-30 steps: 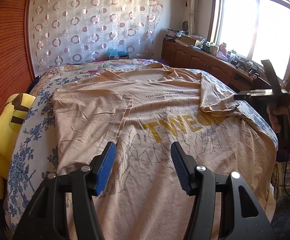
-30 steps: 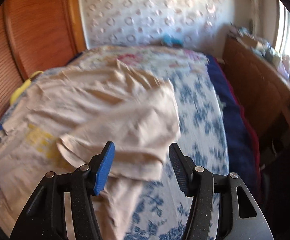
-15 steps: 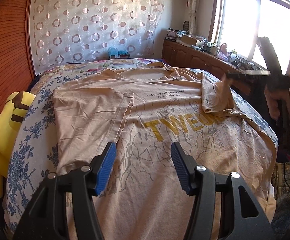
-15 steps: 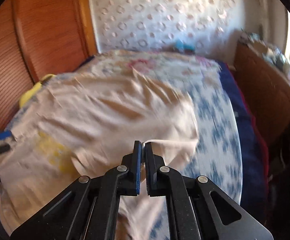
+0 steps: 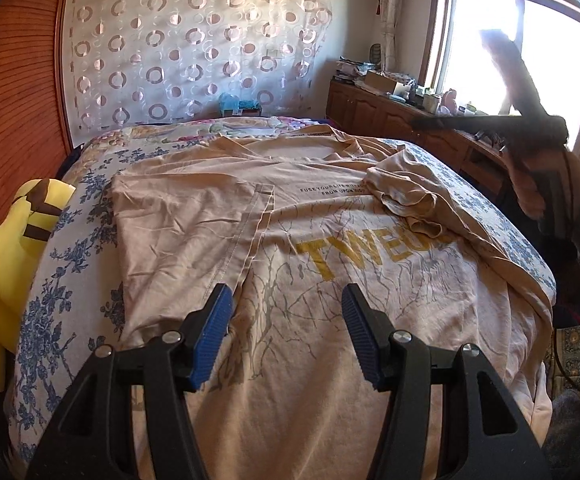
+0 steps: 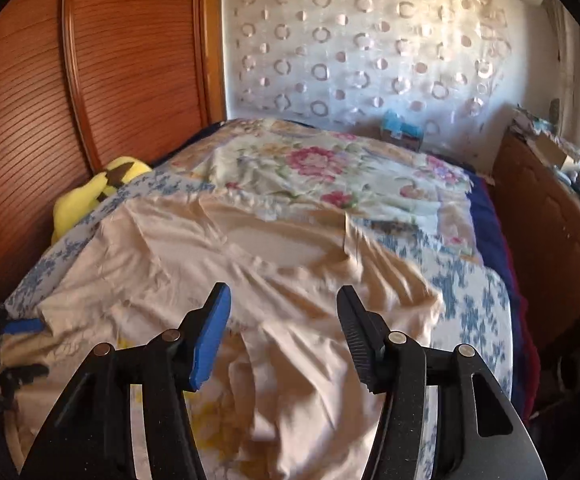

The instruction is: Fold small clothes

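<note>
One bed (image 5: 69, 264) is carrying the beige T-shirt (image 5: 290, 280), which is lying spread flat, both sleeves folded inward. I am holding the left hand-held gripper (image 5: 285, 320) above its hem, jaws parted, empty. I am holding the right hand-held gripper (image 6: 281, 328) over the right sleeve, likewise spread and gripping nothing.

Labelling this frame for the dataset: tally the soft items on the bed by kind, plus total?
Beige cotton T-shirt with yellow lettering: 1
Yellow plush toy with brown-tipped ears: 1
Blue-and-white floral bedsheet: 1
Pink-flowered pale quilt: 1
Total: 4
</note>
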`<state>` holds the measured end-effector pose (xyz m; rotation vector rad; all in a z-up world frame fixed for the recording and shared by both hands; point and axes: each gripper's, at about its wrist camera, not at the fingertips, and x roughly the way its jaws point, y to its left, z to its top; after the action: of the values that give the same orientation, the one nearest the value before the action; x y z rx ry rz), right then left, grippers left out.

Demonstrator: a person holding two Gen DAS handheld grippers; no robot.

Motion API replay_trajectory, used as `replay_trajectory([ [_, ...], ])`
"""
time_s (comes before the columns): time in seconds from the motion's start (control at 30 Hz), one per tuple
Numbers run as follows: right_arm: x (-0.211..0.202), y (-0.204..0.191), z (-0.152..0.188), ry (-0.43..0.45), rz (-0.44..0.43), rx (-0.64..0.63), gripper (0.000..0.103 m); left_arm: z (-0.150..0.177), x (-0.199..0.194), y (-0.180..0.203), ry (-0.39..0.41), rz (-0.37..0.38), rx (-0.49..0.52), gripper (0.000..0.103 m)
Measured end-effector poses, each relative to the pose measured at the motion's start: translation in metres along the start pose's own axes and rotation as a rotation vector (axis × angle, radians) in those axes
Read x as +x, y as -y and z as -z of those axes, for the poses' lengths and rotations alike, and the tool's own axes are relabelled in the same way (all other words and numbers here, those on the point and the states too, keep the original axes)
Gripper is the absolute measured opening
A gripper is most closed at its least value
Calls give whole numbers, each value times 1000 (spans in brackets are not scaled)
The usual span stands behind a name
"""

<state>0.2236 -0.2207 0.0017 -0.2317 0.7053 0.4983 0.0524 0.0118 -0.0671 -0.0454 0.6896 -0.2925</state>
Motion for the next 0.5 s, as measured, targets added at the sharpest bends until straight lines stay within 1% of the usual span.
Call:
replay_trajectory([
  [0.07, -5, 1, 17, -21, 25, -17, 56, -1, 2, 1, -4, 2, -2, 57],
  [0.23, -15, 0, 72, -88, 31, -49, 56, -4, 8, 9, -17, 9, 23, 57],
  [0.33, -15, 3, 104, -144, 36, -32, 52, -7, 12, 13, -24, 16, 39, 57],
  [0.4, -14, 8, 119, -166, 40, -13, 51, -10, 13, 16, -26, 13, 49, 57],
  [0.5, -18, 13, 132, -169, 30, 23, 50, -11, 15, 18, -28, 18, 51, 57],
])
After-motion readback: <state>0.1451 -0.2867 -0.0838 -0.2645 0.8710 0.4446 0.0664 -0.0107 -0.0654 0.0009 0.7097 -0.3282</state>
